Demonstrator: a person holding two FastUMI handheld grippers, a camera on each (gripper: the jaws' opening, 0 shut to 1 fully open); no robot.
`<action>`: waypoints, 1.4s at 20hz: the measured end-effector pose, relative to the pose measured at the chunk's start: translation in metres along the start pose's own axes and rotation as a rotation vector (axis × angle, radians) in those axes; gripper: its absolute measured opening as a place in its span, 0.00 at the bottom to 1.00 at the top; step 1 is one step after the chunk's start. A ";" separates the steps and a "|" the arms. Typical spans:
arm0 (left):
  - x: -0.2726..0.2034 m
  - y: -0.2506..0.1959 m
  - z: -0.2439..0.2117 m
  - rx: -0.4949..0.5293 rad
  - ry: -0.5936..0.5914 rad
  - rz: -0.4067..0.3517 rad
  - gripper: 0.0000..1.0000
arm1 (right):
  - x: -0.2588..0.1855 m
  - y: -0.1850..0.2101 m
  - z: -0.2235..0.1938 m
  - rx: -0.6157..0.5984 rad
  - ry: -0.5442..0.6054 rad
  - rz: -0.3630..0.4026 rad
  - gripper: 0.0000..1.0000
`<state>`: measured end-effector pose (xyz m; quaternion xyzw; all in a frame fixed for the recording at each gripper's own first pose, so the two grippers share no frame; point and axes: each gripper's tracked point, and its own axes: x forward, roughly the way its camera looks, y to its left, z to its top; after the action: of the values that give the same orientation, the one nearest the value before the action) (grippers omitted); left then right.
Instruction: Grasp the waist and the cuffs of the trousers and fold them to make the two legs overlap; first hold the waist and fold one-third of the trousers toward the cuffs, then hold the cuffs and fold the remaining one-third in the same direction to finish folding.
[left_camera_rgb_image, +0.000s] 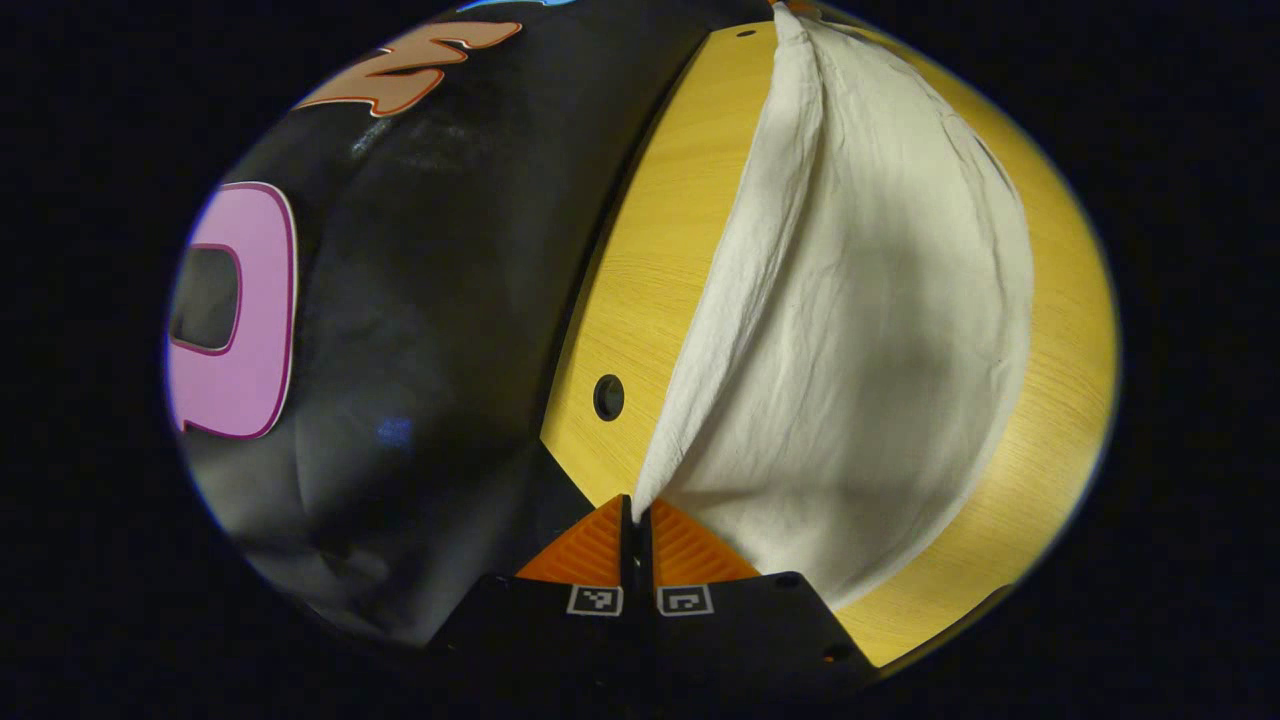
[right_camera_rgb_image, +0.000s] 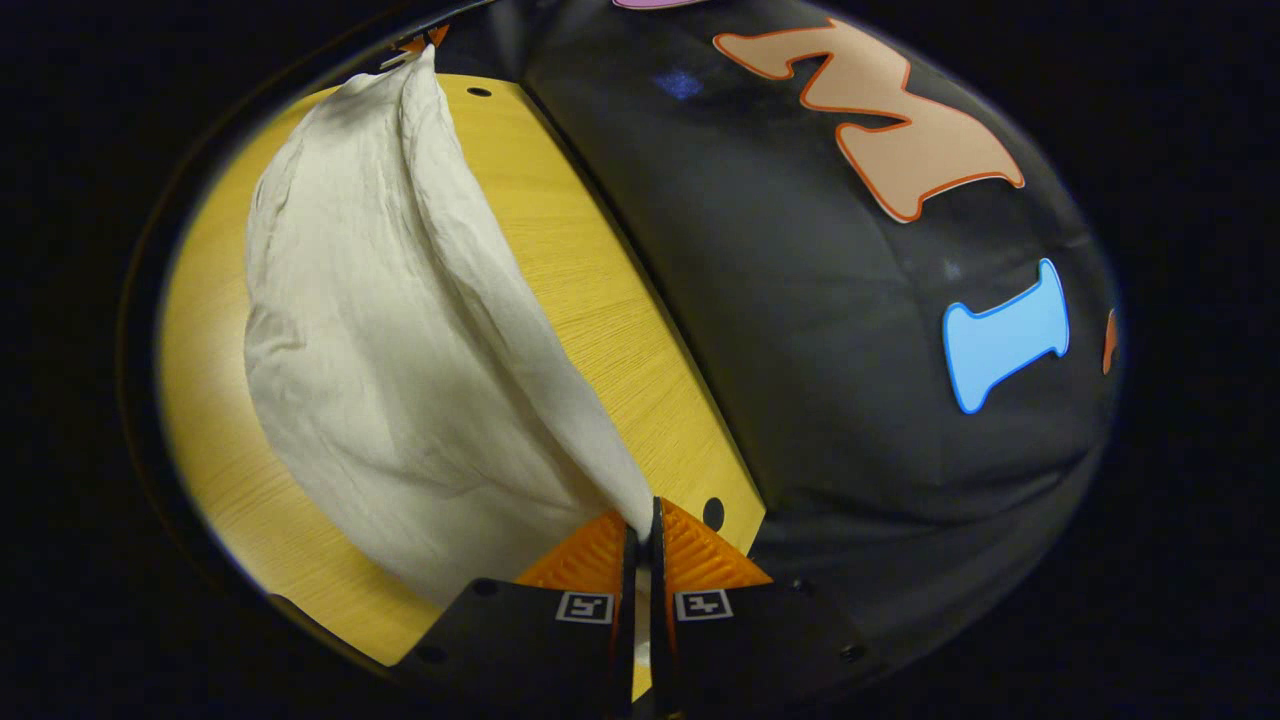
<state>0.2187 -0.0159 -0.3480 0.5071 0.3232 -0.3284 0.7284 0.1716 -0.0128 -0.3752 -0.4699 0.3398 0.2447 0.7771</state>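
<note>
Cream trousers (left_camera_rgb_image: 860, 330) lie on a yellow wooden table (left_camera_rgb_image: 650, 280), with one long edge lifted off the surface. In the left gripper view my left gripper (left_camera_rgb_image: 636, 510) is shut on a corner of that lifted edge, the cloth pinched between its two fingers. In the right gripper view the trousers (right_camera_rgb_image: 380, 340) run away from my right gripper (right_camera_rgb_image: 643, 528), which is shut on the opposite corner of the same raised edge. The cloth stretches taut between the two grips and sags to the table (right_camera_rgb_image: 600, 300) beyond. I cannot tell which end is waist and which is cuffs.
The table's edge (left_camera_rgb_image: 590, 300) runs close beside the lifted cloth, with the booth wall dropping away past it. A small round hole (left_camera_rgb_image: 608, 397) sits in the table near the left gripper, and another hole (right_camera_rgb_image: 713, 513) near the right gripper.
</note>
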 end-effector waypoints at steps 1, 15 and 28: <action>0.011 -0.004 0.002 0.004 0.001 -0.001 0.00 | 0.009 0.005 -0.002 -0.014 0.015 0.001 0.08; -0.013 -0.009 0.040 -0.333 -0.104 0.194 1.00 | -0.017 -0.025 -0.005 0.258 -0.040 -0.192 1.00; -0.140 -0.042 0.147 -0.905 -0.442 0.119 0.96 | -0.053 -0.003 -0.088 1.018 -0.042 -0.101 1.00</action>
<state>0.1245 -0.1462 -0.2174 0.0764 0.2417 -0.2130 0.9436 0.1128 -0.0960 -0.3618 -0.0429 0.3770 0.0197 0.9250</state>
